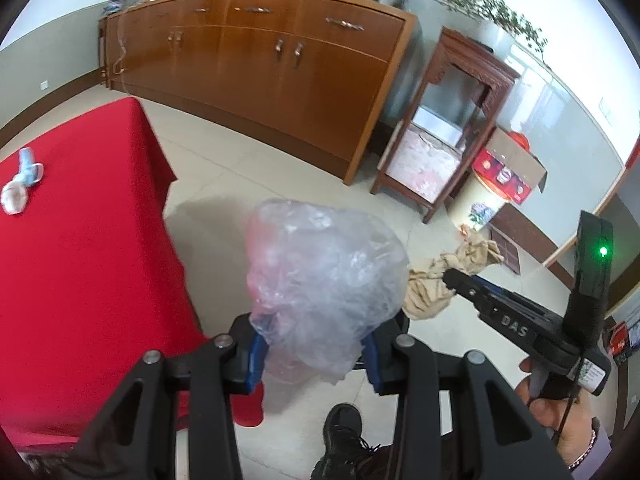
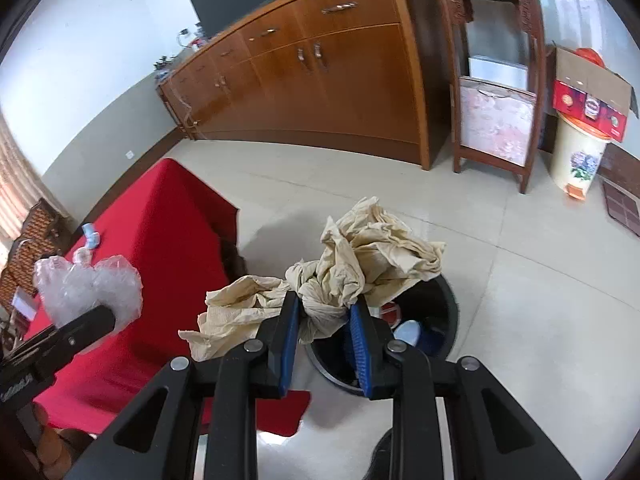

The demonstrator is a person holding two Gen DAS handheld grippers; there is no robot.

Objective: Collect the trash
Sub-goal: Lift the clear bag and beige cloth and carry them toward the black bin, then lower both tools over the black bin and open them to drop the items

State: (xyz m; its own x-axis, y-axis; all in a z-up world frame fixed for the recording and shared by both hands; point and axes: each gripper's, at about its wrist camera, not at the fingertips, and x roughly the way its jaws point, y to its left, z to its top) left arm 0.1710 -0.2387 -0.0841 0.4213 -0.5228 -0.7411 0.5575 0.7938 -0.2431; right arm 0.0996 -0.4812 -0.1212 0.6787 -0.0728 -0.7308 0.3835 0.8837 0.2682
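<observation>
My left gripper is shut on a crumpled clear plastic bag and holds it in the air beside the red table. The bag also shows in the right wrist view. My right gripper is shut on a wad of crumpled beige paper, held just above the black trash bin on the floor. The paper shows in the left wrist view too, in front of the right gripper. A blue-and-white piece of trash lies on the table, also seen in the right wrist view.
A long wooden sideboard runs along the back wall. A dark wooden stand, a flowered white bin topped by a cardboard box, and a floor mat stand at the right. My shoe is on the tiled floor.
</observation>
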